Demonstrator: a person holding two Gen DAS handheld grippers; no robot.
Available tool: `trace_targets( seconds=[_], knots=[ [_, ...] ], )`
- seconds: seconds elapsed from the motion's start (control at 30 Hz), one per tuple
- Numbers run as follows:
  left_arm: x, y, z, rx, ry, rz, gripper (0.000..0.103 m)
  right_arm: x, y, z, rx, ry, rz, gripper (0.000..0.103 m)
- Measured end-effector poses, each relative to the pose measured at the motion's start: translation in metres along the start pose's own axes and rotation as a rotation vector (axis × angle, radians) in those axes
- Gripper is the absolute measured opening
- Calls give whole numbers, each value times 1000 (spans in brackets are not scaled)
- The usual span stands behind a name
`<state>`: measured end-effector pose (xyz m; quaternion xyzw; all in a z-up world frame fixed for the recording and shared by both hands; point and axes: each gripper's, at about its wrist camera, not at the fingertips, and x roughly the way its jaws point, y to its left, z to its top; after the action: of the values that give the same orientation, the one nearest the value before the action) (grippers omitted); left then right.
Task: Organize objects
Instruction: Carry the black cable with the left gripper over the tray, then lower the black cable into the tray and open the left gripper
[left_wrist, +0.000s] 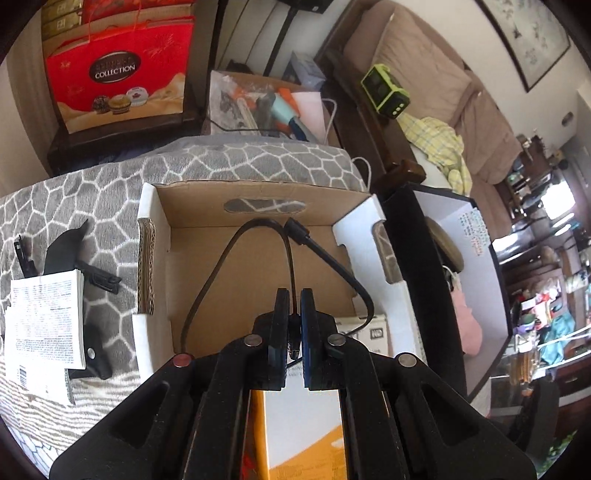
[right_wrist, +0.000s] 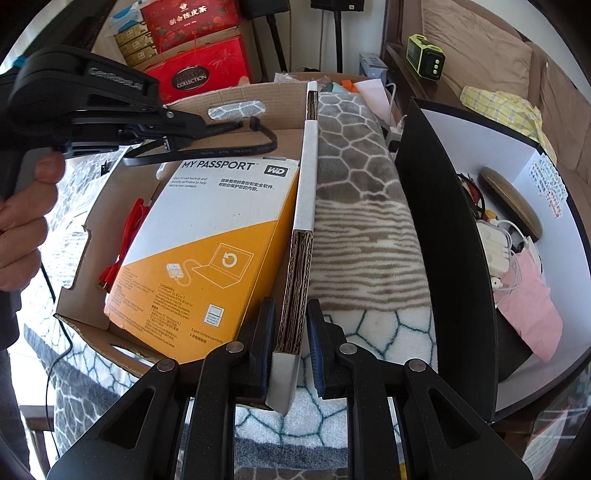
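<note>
Left gripper: the black two-finger left gripper (left_wrist: 294, 314) has its jaws pressed together on a thin black cable (left_wrist: 218, 258). In the right wrist view this same gripper (right_wrist: 173, 142) is at about 10 o'clock, held by a person's hand (right_wrist: 26, 221).
Black cable: it hangs from the pinch as a loop over the inside of the open brown cardboard box (left_wrist: 258, 258); its plug end (left_wrist: 297, 230) points toward 12 o'clock, near the far wall of the box.
Right gripper: the black right gripper (right_wrist: 290, 332) has its jaws closed on the right side wall of the cardboard box (right_wrist: 304, 221), one pad on each face of the corrugated edge.
Cardboard box: it stands on a grey blanket with a white cobblestone pattern (left_wrist: 92, 192).
Inside the box: a white and orange "MY PASSPORT" carton (right_wrist: 207, 240) lies flat just beside the gripped wall; a red cable (right_wrist: 125, 236) lies at its 9 o'clock side.
Outside the box, left wrist view: at 9 o'clock, a small white printed booklet (left_wrist: 48, 314) and a black flat tool (left_wrist: 74, 243) rest on the blanket.
Second box: at 3 o'clock of the cardboard box stands a black box with white inside (right_wrist: 443, 221); it holds a pink pouch (right_wrist: 528, 295), white chargers and a gold oval case (right_wrist: 509, 199).
</note>
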<state>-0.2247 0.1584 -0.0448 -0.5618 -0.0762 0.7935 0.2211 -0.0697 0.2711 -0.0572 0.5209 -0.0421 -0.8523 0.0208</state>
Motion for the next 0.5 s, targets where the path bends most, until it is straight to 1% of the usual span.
trace_targets(
  seconds=[0.13,0.17,0.2,0.23,0.27,0.37,0.4,0.5],
  knots=[
    [11,10,4,-39,34,-11,7,0,0,0,2,0,2,16],
    [12,12,4,-45,40,-20,16,0,0,-1,2,0,3,16],
    [10,13,4,-49,38,-34,22,0,0,-1,2,0,2,16],
    [8,16,4,-54,33,-44,32,0,0,-1,2,0,3,16],
    [4,17,3,-59,28,-54,39,0,0,-1,1,0,3,16],
    [-11,17,0,-52,11,-93,48,0,0,-1,2,0,2,17],
    [-17,17,-2,-39,2,-91,49,0,0,-1,2,0,2,17],
    [-37,17,-5,-16,-35,-75,61,0,0,-1,3,0,3,17]
  ],
)
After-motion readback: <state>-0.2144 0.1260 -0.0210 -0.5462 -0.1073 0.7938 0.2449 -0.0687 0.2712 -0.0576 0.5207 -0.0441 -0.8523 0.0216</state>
